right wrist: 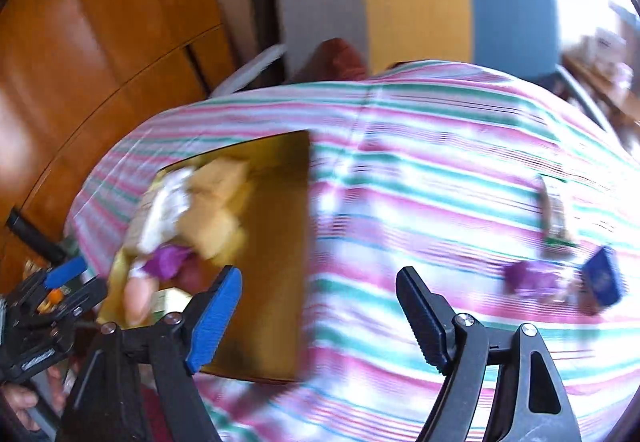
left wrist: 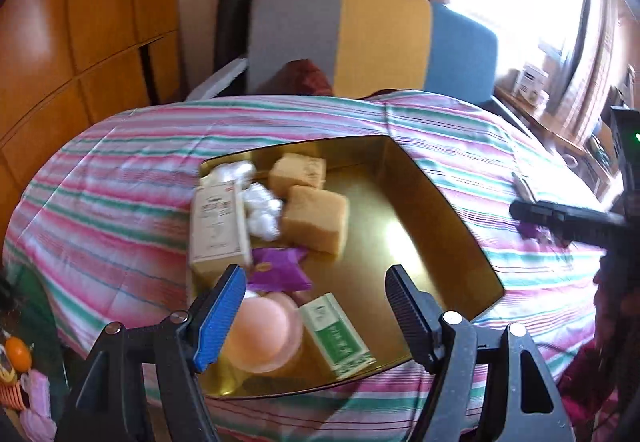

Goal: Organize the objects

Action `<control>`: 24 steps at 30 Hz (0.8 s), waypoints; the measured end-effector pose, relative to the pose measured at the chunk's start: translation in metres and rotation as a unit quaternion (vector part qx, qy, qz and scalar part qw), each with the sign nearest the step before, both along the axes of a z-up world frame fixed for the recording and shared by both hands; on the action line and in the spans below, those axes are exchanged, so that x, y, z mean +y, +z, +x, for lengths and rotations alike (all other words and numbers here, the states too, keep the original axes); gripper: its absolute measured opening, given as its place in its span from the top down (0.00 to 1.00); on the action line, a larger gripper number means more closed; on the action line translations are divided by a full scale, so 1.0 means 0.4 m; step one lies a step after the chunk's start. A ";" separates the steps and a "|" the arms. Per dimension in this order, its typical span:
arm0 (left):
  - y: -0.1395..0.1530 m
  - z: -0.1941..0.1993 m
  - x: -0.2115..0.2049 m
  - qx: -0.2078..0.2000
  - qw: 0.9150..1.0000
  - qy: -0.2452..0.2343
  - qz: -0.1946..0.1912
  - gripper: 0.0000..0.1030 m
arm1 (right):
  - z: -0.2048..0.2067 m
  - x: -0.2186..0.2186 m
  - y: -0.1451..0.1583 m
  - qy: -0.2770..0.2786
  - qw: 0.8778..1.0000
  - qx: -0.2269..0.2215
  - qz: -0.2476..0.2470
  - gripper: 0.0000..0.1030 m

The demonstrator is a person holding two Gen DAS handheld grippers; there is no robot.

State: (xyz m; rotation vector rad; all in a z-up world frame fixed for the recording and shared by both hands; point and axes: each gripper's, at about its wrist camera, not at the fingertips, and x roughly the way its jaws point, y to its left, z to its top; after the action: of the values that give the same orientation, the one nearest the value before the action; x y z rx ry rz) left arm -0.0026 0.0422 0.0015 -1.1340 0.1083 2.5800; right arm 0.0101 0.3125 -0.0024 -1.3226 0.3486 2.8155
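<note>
Gold tray (left wrist: 452,226) lies on the striped bed cover (left wrist: 120,178). Inside, at left: a beige box (left wrist: 216,226), 2 tan blocks (left wrist: 316,218), a purple packet (left wrist: 280,268), a green box (left wrist: 338,334). Left tongs (left wrist: 316,306) apart, empty, above the tray's near end. Right tongs (right wrist: 320,310) apart, empty, above the cover; a second purple packet (right wrist: 530,278) and a blue box (right wrist: 604,276) lie far right.

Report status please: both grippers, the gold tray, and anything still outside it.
Left gripper open, empty, over gold tray. Right gripper open, empty, over striped bedcover. Purple packet and blue box outside tray.
</note>
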 end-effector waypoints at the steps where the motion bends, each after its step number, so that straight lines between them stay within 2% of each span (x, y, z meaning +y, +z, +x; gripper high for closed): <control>1: 0.002 0.002 0.013 0.001 1.000 -0.008 -0.001 0.29 | 0.006 0.030 0.003 -0.014 1.000 0.001 0.001 0.22; 9: 0.019 0.002 0.134 -0.005 0.997 -0.071 -0.004 0.29 | 0.068 0.284 0.039 -0.129 0.991 0.023 0.034 0.22; 16: 0.015 -0.026 0.261 -0.064 0.990 -0.127 0.021 0.29 | 0.139 0.555 0.022 -0.273 0.960 0.038 0.047 0.20; 20: 0.018 -0.014 0.368 -0.071 0.981 -0.178 0.018 0.29 | 0.173 0.662 -0.033 -0.324 0.945 0.039 0.020 0.20; 24: 0.000 -0.011 0.490 -0.086 0.970 -0.227 0.008 0.29 | 0.212 0.729 -0.075 -0.365 0.929 0.037 -0.048 0.20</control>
State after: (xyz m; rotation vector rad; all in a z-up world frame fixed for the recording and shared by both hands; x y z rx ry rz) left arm -0.0069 0.2382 0.0014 -1.1628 0.2710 2.0714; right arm 0.0948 0.6040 -0.0324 -0.8423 0.7954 2.2297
